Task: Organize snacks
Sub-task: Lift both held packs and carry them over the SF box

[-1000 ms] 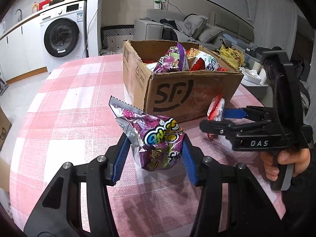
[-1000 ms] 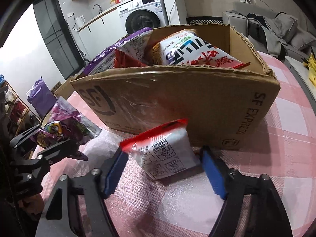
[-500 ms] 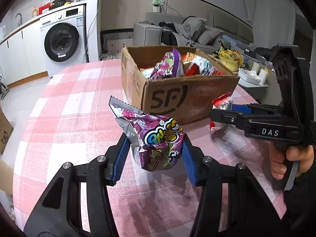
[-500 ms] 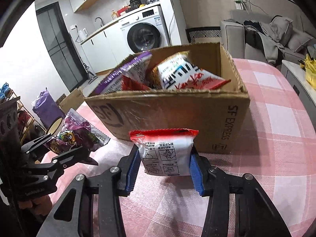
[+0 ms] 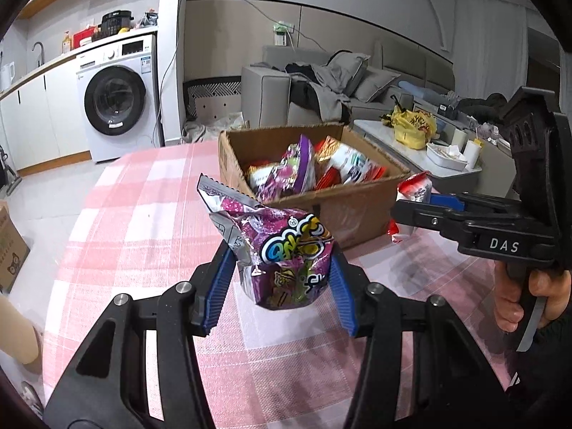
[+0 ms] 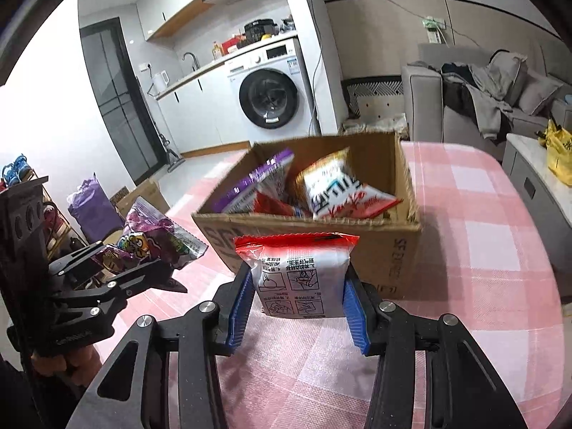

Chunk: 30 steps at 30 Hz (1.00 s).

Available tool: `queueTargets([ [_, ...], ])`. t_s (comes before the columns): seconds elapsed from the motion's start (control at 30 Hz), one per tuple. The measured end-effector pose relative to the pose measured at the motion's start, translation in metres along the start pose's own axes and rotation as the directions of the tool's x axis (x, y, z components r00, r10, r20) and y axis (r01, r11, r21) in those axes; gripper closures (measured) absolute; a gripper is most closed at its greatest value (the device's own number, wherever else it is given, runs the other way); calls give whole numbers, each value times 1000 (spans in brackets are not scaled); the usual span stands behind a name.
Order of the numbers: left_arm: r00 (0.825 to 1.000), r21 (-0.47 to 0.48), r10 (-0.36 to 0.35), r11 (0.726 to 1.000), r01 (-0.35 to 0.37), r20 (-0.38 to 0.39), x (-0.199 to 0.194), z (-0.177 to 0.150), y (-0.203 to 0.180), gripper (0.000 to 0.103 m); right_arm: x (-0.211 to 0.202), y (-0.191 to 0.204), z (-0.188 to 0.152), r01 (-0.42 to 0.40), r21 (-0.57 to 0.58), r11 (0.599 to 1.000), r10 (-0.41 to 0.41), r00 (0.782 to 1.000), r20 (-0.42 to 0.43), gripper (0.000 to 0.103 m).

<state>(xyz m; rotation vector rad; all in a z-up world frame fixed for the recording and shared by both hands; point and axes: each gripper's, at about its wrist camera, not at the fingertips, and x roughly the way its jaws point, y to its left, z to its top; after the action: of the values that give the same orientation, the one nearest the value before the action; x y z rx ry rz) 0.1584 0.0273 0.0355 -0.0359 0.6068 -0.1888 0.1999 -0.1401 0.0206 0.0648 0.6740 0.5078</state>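
Now two held packets [image 5: 282,250] [image 6: 298,279], one box [image 6: 375,254].

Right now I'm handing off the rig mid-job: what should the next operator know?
Left claw: shut on the purple snack bag, held off the table.
Right claw: has just closed on the red-and-white packet, also lifted.
The cardboard box sits ahead on the pink checked table, several snacks already inside.
Left to do: put both packets in the box.
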Motion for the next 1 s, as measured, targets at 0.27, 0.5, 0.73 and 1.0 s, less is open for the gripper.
queueTargets([
  [0.27,999,13,-17,1000,16,51,-19,26,-10,55,-32,1,17,9,-9,1000,-8,998,60,56],
  [0.5,997,41,-17,999,14,80,-20,53,-19,55,-41,-4,34,13,8,1000,-14,996,89,56],
  [0.73,995,34,-15,999,12,96,-8,77,-19,55,-34,-10,47,11,28,1000,-14,995,98,56],
  [1.0,995,6,-8,1000,7,97,21,99,-10,55,-20,-18,61,26,59,998,-31,995,97,56],
])
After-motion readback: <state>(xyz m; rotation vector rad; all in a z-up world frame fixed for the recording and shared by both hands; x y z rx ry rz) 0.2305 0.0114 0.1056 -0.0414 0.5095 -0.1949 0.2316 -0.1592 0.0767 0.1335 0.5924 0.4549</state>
